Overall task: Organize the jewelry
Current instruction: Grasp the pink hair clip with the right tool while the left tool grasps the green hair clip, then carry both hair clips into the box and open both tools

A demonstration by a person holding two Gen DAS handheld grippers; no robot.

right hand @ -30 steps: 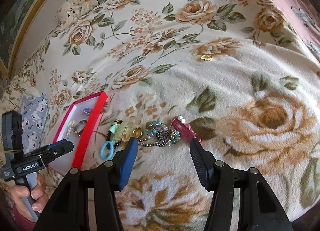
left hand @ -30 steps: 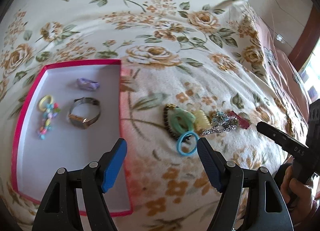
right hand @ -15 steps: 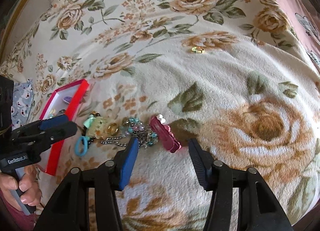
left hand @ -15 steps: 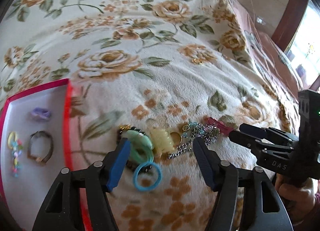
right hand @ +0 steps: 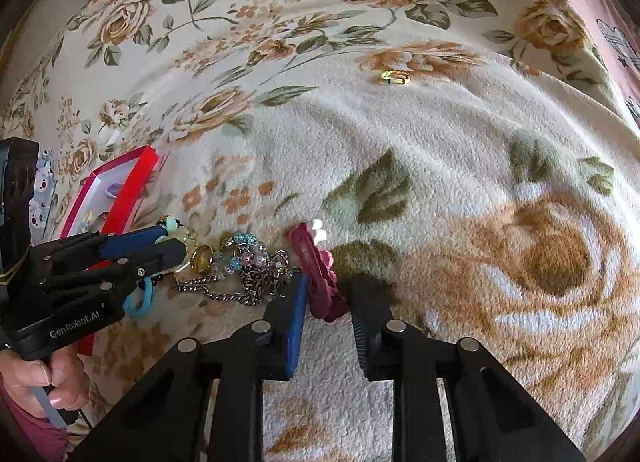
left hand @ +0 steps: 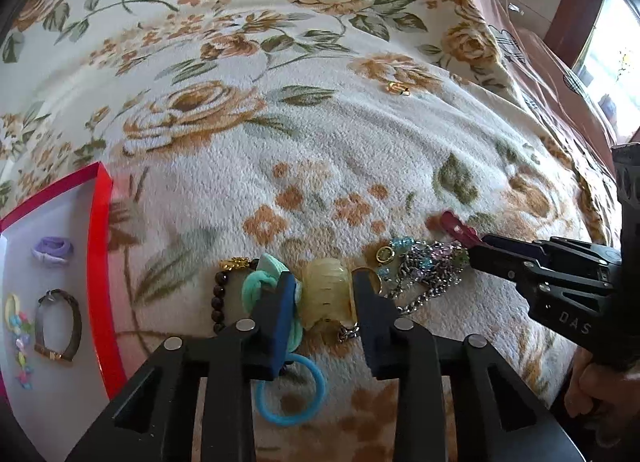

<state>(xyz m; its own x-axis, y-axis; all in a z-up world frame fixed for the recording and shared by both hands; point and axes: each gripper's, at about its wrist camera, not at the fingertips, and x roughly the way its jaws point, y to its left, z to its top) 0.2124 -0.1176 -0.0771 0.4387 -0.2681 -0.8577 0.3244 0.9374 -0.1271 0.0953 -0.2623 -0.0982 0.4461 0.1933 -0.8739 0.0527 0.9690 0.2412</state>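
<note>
A: Listing left to right: red box (left hand: 100, 262) on the bed, holding a lilac tie (left hand: 53, 248), a bead string (left hand: 20, 336) and a watch (left hand: 58, 326). Next, the loose pile on the floral blanket (left hand: 320, 134).

B: Left tool (left hand: 323, 298)?

A: Jaws spread either side of the yellow claw clip (left hand: 328, 294), mint scrunchie (left hand: 260, 286) touching the blue pad; not yet closed, by my reading. Advise squaring both pads on the clip alone, so scrunchie and silver chain (left hand: 432, 282) stay behind.

B: Right tool (right hand: 328, 302)?

A: Jaws narrowly apart around the maroon hair clip (right hand: 320, 278); contact uncertain. Advise closing across its flat sides, clear of the chain.

B: View differences?

A: Left view shows the box contents and blue hair ring (left hand: 290, 394) whole. Right view shows the gold ring (right hand: 202, 257) beside the bead bracelet (right hand: 240, 250) plainly, and the maroon clip's full length.
</note>
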